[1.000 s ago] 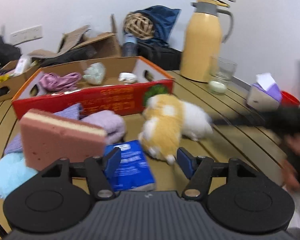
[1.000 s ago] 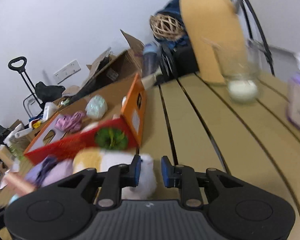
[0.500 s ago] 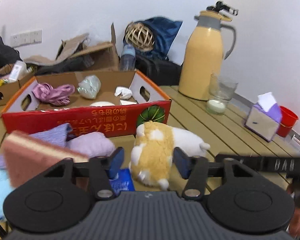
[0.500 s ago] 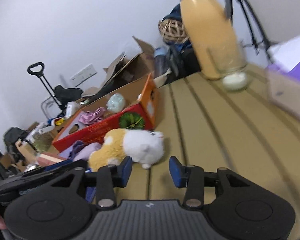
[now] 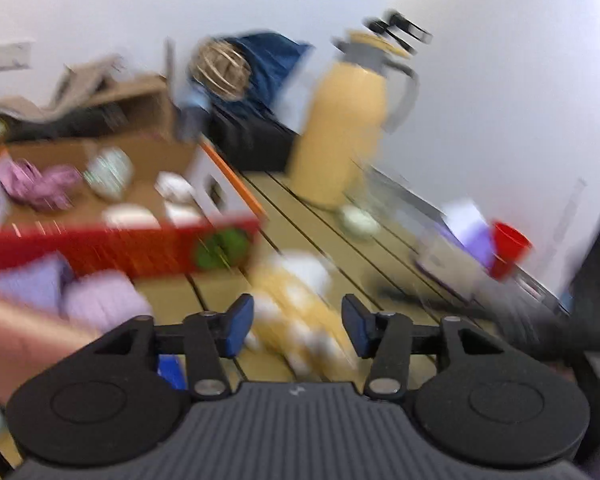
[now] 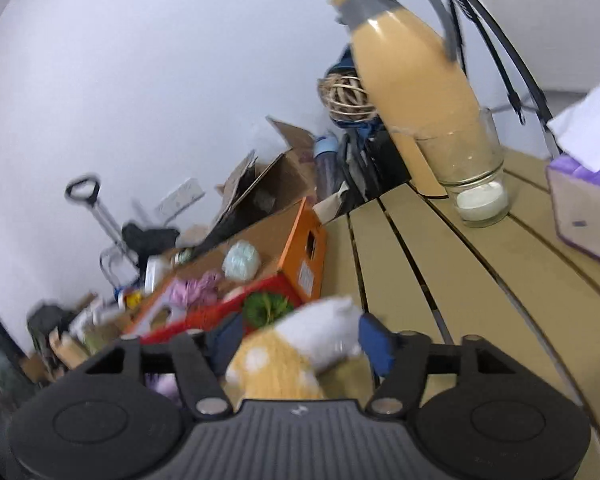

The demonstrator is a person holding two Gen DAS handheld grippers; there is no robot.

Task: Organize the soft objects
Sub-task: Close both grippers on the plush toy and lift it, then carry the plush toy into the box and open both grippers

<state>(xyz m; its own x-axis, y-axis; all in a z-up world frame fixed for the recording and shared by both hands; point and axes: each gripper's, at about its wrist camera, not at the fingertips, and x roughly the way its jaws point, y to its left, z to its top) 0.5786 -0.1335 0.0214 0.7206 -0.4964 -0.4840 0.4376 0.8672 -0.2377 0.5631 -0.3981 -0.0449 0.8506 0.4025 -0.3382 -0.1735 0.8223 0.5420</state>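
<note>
Right wrist view: right gripper (image 6: 300,346) has just been opening; the plush toy (image 6: 296,348) sits between its spread blue pads, no clear press on it.
Left wrist view: badly blurred; left gripper (image 5: 298,326) parted, having just widened slightly, with the plush toy (image 5: 296,304) in the gap ahead.
Plush toy place: on the slatted table (image 6: 480,280), just in front of the red box (image 6: 204,312).

Right claw (image 6: 296,344) just opened wide w/ plush toy (image 6: 300,344) between pads.

Black claw (image 5: 298,322), blue pads (image 5: 236,322), silver screws.
</note>
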